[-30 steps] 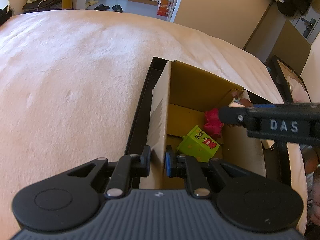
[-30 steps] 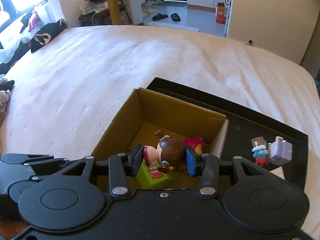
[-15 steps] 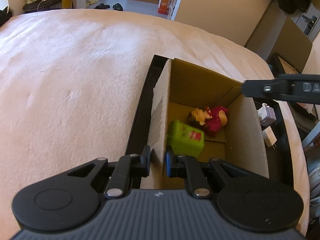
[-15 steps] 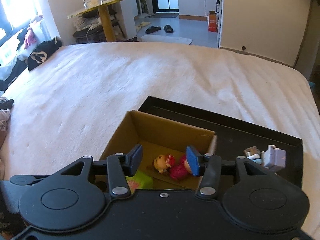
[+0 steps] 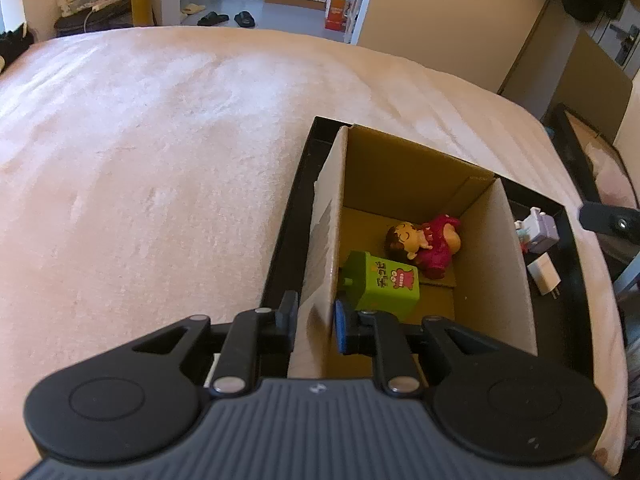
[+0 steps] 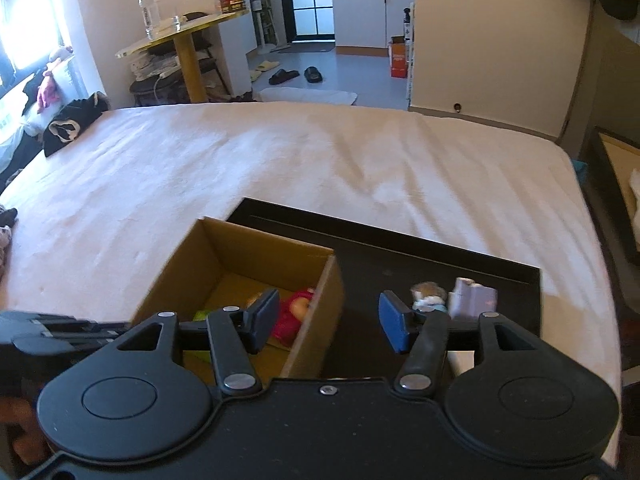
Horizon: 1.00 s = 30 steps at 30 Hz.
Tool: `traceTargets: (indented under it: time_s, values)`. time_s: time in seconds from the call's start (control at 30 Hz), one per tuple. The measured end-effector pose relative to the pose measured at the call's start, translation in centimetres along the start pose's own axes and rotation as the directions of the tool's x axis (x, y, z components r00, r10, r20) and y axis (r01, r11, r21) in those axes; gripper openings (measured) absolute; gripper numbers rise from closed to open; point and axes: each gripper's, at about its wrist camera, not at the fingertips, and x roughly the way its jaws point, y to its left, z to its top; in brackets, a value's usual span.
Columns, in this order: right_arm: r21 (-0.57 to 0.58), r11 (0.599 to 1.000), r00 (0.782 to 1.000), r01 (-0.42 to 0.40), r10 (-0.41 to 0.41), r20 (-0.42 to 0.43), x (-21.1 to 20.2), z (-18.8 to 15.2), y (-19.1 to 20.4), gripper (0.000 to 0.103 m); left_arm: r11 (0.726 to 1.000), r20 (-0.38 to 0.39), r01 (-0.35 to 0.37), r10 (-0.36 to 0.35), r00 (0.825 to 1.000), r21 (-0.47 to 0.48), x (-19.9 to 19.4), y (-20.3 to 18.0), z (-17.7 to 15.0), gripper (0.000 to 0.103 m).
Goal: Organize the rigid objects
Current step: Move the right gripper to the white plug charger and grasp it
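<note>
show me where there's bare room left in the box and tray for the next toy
Free: the box floor along its far wall behind the doll, and the tray strip between the box and the small toys. Crowded: the box's near half, with the green cube, and the tray's right end by the charger.

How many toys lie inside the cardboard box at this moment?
2. A green block toy lies near the left wall of the cardboard box; a doll in red lies on its side just beyond it. Others may be hidden behind the near wall.
</note>
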Motion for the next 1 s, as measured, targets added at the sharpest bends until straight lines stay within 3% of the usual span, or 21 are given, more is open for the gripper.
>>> traceTargets:
  time_s: [0.33, 0.43, 0.5, 0.7, 0.83, 1.0]
  values:
    - [0.015, 1.000, 1.000, 0.008, -0.008, 0.002, -0.1, -1.9, -3.8, 0.058, 0.999, -0.039, -0.052, 0.052, 0.998, -0.006, 0.4, -0.4, 0.6, 0.025]
    - [0.025, 1.000, 1.000, 0.008, -0.008, 0.012, 0.0, -2.5, -4.7, 0.061, 0.997, -0.047, -0.072, 0.072, 0.996, 0.000, 0.4, -0.6, 0.8, 0.030]
    - [0.034, 0.999, 1.000, 0.008, -0.009, 0.018, 0.3, -3.0, -5.4, 0.066, 0.996, -0.057, -0.084, 0.085, 0.995, 0.004, 0.5, -0.8, 0.9, 0.041]
    - [0.072, 0.997, 0.999, 0.018, -0.021, 0.048, 1.4, -4.4, -7.4, 0.077, 0.991, -0.053, -0.128, 0.129, 0.990, 0.025, 0.4, -1.5, 0.8, 0.060]
    - [0.117, 0.993, 0.998, -0.015, 0.008, 0.056, 1.8, -5.3, -8.8, 0.077, 0.988, -0.053, -0.148, 0.151, 0.987, 0.045, 0.5, -2.1, 0.9, 0.064]
    - [0.131, 0.991, 0.999, 0.001, -0.007, 0.044, 2.4, -6.1, -10.0, 0.078, 0.981, -0.048, -0.185, 0.188, 0.981, 0.061, 0.3, -2.4, 0.8, 0.068]
